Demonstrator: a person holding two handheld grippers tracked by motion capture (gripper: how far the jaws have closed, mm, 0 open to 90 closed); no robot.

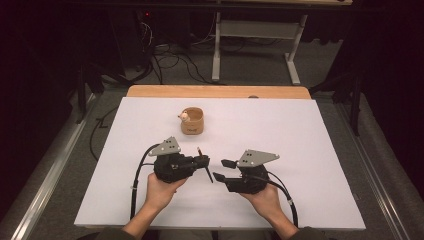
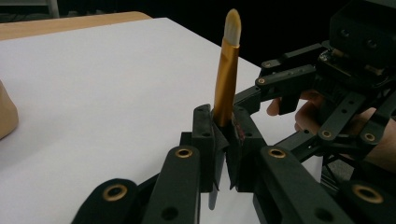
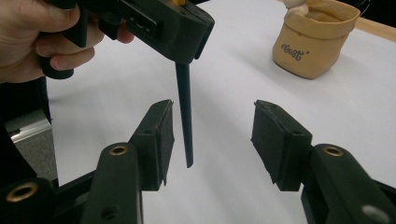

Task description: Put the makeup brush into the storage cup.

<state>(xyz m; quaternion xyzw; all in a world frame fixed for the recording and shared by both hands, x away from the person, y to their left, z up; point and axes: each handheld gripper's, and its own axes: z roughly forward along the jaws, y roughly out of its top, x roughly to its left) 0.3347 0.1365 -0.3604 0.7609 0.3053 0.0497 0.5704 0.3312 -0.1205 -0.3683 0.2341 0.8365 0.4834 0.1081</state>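
On the white tabletop [image 1: 300, 150], which covers most of a wooden board whose bare edge shows along the far side, a tan pouch-like holder [image 1: 192, 121] stands upright toward the far middle, with a pale rounded thing poking from its rim. Nearer the person, both hands come in from the bottom of the high view, well apart from the holder. The left gripper [image 1: 202, 161] has its fingers clamped tight on a small brush [image 2: 226, 79]: the gold ferrule and pale bristle tip rise above the pads in the left gripper view, while the dark handle hangs down below them, its pointed end clear of the surface. The right gripper [image 1: 223, 170] sits just beside it with its fingers [image 3: 279, 140] parted to a middling width; the brush handle [image 3: 184, 112] hangs in front of the gap, nearer one pad, and neither pad touches it. Around the tabletop the room is dark, with grey carpet, metal rails along both sides, a tangle of black cables on the floor beyond, and the white legs of another stand farther back.
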